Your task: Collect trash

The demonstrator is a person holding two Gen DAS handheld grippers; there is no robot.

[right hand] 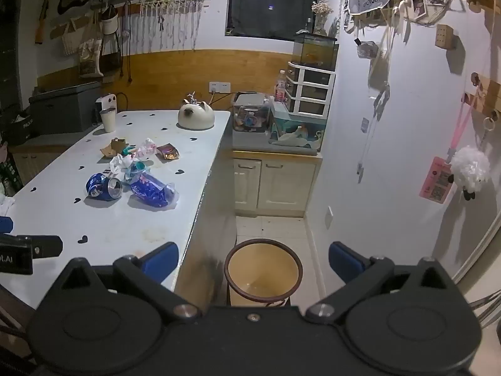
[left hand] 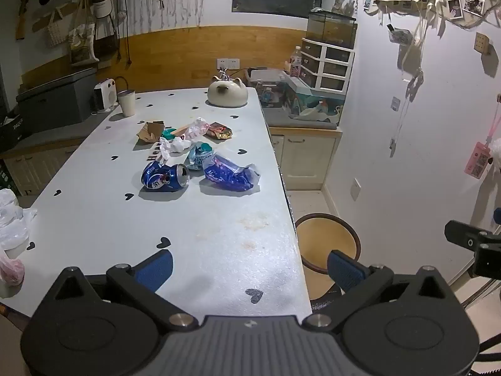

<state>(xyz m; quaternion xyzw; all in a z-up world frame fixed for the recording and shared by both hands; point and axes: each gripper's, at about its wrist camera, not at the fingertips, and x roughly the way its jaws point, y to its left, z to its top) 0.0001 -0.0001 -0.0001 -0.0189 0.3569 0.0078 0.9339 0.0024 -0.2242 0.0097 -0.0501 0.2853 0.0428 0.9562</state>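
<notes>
Both grippers, left gripper (left hand: 250,266) and right gripper (right hand: 253,261), gape wide, holding nothing. Crushed can (left hand: 165,177) and wrappers, probably snack bags, litter the table (left hand: 219,235); bin (right hand: 263,271) below.

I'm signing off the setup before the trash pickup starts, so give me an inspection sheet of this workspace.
Surface: white table with black heart marks and faint brownish stains near the front edge.
Job's things: crushed blue can, blue wrapper, teal wrapper, crumpled white paper, brown wrapper and torn cardboard grouped mid-table; bin on the floor beside the table, nothing seen inside.
Clutter: white cup, cat-shaped ceramic piece, plastic bag at the left edge.
Grippers: left gripper and right gripper both open, holding nothing.
Cables: cord at the wall socket.
Surroundings: cabinet, drawer unit, fish tank, hung wall decorations.
</notes>
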